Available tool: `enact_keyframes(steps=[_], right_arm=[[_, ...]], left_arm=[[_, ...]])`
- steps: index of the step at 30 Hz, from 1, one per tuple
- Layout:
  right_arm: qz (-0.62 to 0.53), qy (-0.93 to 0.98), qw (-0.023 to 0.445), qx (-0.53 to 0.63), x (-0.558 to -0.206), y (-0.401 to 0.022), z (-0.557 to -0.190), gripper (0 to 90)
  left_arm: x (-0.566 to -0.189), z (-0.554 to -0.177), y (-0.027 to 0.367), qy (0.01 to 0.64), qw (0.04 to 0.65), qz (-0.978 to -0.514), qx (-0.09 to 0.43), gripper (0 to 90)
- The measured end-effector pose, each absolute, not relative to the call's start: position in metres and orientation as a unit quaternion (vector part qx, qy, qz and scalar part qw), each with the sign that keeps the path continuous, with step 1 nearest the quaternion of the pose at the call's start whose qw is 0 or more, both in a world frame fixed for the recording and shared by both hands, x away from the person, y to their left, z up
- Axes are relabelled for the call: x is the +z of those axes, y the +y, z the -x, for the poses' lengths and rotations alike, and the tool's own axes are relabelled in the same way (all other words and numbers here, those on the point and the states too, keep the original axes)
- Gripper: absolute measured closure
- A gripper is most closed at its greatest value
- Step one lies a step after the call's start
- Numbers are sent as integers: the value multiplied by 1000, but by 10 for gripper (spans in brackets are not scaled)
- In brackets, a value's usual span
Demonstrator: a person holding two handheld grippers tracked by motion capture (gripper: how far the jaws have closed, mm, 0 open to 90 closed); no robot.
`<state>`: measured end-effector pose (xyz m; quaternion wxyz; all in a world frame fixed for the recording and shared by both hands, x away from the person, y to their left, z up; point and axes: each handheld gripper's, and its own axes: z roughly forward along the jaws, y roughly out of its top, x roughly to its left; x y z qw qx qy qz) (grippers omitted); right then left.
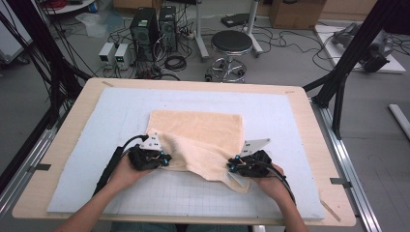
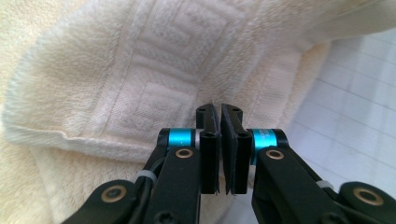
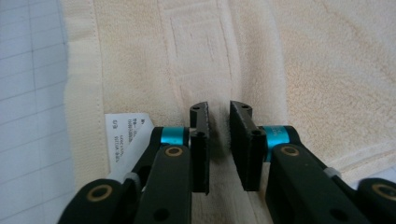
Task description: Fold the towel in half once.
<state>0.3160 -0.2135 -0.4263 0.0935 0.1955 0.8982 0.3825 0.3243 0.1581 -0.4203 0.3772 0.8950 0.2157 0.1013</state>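
Observation:
A cream towel (image 1: 198,130) lies on the pale gridded mat (image 1: 280,125), its near part rumpled and lifted in a fold. My left gripper (image 1: 168,159) is at the towel's near left edge. In the left gripper view its jaws (image 2: 219,112) stand almost together, tips pinching the towel (image 2: 140,70) at its woven border. My right gripper (image 1: 228,167) is at the near right corner. In the right gripper view its jaws (image 3: 218,109) are a little apart with a ridge of towel (image 3: 327,70) pressed between them. A white care label (image 3: 126,130) sticks out beside the left jaw.
The mat covers most of a wooden table (image 1: 72,125). Bare mat lies in front of and to both sides of the towel. Beyond the table's far edge stand a round stool (image 1: 231,46), computer towers (image 1: 154,26) and loose cables on the floor.

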Motion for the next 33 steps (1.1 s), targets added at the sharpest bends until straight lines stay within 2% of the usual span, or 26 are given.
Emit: enact_keyframes(steps=[5,13,18,23,26,28,33], right_arm=[[-193,897,98,386,-422,-215,-312,843],[-166,898,96,396,-408,-214,-295,849],[-143,899,108,399,-388,-210,-274,849],[-118,899,84,414,-374,-202,-245,847],[-94,895,62,432,-365,-197,-225,772],[-88,893,60,438,-361,-196,-217,734],[-107,901,83,412,-365,-197,-231,673]], left_arm=[[-412,-306,172,215,403,-883,104,864],[-399,-272,205,220,425,-871,107,866],[-378,-241,220,202,429,-874,109,866],[-363,-206,232,188,434,-875,102,866],[-359,-188,236,177,435,-878,92,860],[-356,-184,239,178,438,-877,90,807],[-362,-203,238,197,447,-867,102,737]])
